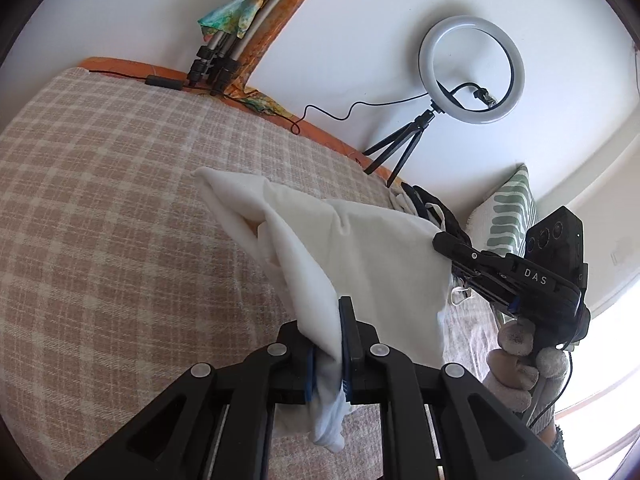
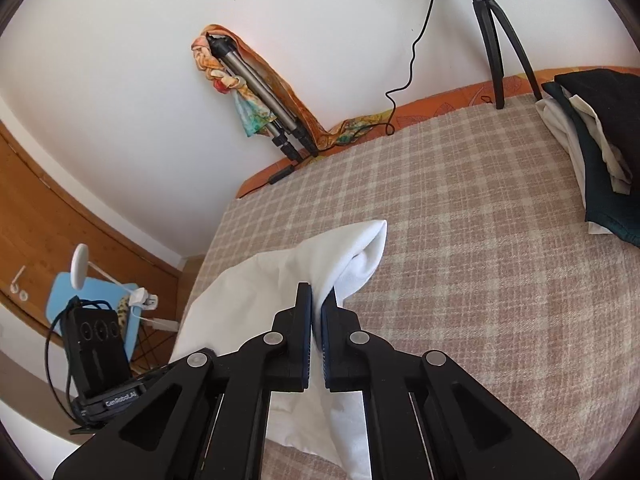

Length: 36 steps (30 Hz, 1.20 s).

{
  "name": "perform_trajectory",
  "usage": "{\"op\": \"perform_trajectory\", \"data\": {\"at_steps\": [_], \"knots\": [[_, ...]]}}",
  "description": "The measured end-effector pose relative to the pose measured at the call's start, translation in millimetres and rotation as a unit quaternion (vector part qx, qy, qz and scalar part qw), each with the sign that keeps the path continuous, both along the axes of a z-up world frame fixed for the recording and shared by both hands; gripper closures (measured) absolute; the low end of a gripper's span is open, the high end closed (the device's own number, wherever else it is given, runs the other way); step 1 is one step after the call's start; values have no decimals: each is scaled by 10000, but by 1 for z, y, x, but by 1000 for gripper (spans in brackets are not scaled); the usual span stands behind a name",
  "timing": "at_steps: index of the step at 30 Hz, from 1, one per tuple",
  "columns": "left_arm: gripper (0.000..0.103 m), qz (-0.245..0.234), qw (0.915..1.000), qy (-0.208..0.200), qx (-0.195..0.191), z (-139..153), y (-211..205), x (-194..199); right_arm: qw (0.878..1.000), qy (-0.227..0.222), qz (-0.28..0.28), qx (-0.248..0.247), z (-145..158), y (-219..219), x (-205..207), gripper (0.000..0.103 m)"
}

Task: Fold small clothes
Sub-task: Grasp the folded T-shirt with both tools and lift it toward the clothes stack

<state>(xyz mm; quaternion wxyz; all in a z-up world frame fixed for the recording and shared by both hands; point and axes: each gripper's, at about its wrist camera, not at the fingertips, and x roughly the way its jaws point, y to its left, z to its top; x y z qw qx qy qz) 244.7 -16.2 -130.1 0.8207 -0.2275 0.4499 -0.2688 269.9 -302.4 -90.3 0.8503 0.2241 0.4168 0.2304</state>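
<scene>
A small white garment (image 1: 340, 248) hangs stretched between my two grippers above the checked bed cover (image 1: 120, 200). My left gripper (image 1: 334, 312) is shut on one edge of it, with cloth bunched between the pads. My right gripper (image 1: 442, 240) shows in the left wrist view, shut on the other edge. In the right wrist view the right gripper (image 2: 318, 300) is shut on the white garment (image 2: 352, 256), which drapes down onto the checked cover (image 2: 460, 240). The left gripper's body shows at the lower left there; its fingers are hidden.
A pile of folded dark and white clothes (image 2: 596, 152) lies at the bed's far right. A ring light on a tripod (image 1: 472, 72) and a folded tripod wrapped in a scarf (image 1: 236, 20) stand by the wall. A green-patterned pillow (image 1: 508, 212) lies near the right gripper.
</scene>
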Motion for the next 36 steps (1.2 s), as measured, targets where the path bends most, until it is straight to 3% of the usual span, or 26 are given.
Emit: {"op": "perform_trajectory", "data": {"at_steps": [5,7,10,14,21,22,24,27,36], "knots": [[96,-273,9992,-221,197,6,-43,5,9994,-258,-233,89,27,-41,-4,101],[96,-373,9986,-211,313,2,-52,5,9996,-215,-110,154,27,-53,-3,101],[96,-381,9977,-252,507,-3,-54,1,9997,-135,-99,-197,16,-63,-10,100],[96,-243,9977,-271,563,-2,-36,-3,9985,490,-208,162,-27,-84,-5,72],[96,24,9980,126,618,-22,5,-10,9916,1130,71,623,-70,-79,8,72],[96,89,9980,264,574,-29,12,-11,9913,1156,135,619,-72,-75,8,72],[96,208,9968,570,520,-44,25,-11,9909,1209,214,555,-75,-67,10,61],[96,232,9940,895,590,-65,33,-11,9903,1312,247,392,-81,-57,12,61],[96,231,9931,1017,543,-72,30,-8,9845,1513,697,543,-94,-37,10,61]]}}
